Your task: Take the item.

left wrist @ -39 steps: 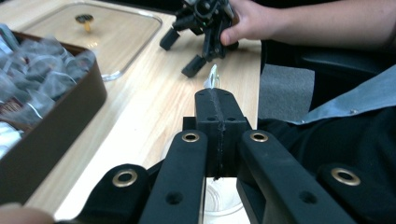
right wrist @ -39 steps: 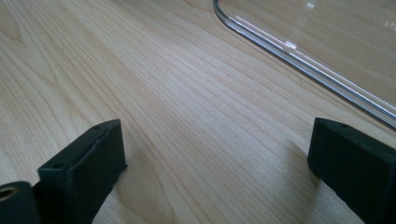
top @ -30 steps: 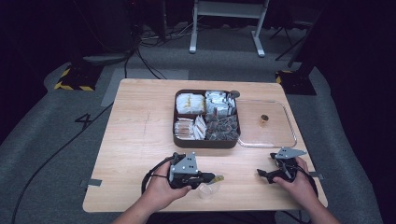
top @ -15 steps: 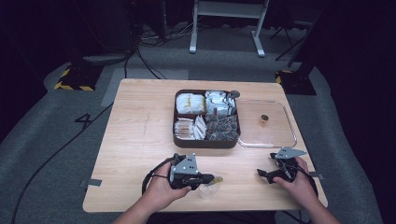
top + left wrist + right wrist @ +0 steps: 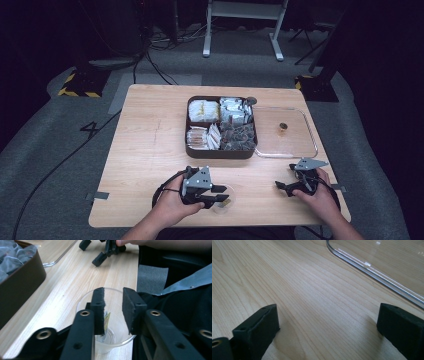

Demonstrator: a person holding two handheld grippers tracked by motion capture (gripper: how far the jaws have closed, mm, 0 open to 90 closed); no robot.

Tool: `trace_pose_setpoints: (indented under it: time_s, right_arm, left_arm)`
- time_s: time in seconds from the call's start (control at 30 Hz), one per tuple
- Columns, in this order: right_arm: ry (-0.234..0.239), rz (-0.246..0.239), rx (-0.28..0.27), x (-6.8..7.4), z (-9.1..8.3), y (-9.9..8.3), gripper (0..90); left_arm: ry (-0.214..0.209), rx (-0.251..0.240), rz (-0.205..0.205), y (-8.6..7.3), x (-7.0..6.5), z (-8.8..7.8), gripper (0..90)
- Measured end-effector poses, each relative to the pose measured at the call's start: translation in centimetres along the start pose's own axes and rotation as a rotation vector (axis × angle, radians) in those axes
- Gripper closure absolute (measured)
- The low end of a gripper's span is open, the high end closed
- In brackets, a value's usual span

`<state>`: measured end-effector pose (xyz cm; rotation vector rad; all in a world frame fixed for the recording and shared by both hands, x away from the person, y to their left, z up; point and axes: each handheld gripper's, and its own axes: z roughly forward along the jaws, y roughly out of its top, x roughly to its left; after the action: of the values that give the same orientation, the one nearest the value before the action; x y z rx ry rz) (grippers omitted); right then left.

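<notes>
- the wooden table carries a dark brown compartment box near the middle of its far half, filled with packets: pale yellowish ones in the far-left compartment, silvery ones far right, tan ones near left, dark ones near right.
- a clear lid lies flat on the table, touching the box's right side, toward the right edge; a small dark knob sits on it.
- the left gripper is held by the left hand close to the near edge, a little left of its middle, with a grey three-cornered plate on top.
- in the left gripper view its jaws are parted with a gap between the pads, standing over the mouth of a clear plastic cup; nothing is pinched between them.
- the cup stands upright on the table right at the near edge, and a small yellowish-green packet sits inside it; what the packet is cannot be told.
- the right gripper is held by the right hand near the near-right corner, its jaws pointing left.
- in the right gripper view its jaws are spread wide and low over bare wood, empty, with the lid's curved rim beyond them.
</notes>
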<state>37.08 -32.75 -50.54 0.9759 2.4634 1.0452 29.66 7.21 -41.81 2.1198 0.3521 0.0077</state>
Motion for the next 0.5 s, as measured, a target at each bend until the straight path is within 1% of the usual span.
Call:
trace_pose_setpoints:
  time_s: [0.07, 0.1, 0.13, 0.23, 0.4, 0.5]
  right_arm:
    - [0.000, 0.000, 0.000, 0.0, 0.0, 0.0, 4.1]
    - [0.000, 0.000, 0.000, 0.0, 0.0, 0.0, 4.1]
    - [0.000, 0.000, 0.000, 0.0, 0.0, 0.0, 4.1]
    - [0.000, 0.000, 0.000, 0.0, 0.0, 0.0, 4.1]
    - [0.003, -0.003, -0.001, 0.0, 0.0, 0.0, 4.1]
    - [0.003, -0.003, -0.001, 0.0, 0.0, 0.0, 4.2]
  left_arm:
    - [0.006, -0.004, 0.002, 0.1, 0.0, -0.1, 65.7]
    - [0.010, -0.009, 0.003, 0.1, 0.1, -0.2, 59.7]
    - [0.015, -0.013, 0.002, 0.1, 0.1, -0.2, 59.7]
    - [0.039, -0.034, -0.006, 0.2, 0.3, -0.6, 52.1]
    - [0.107, -0.057, -0.012, 0.3, 0.7, -2.2, 46.6]
    - [0.159, -0.053, -0.023, 0.1, 1.0, -3.3, 43.7]
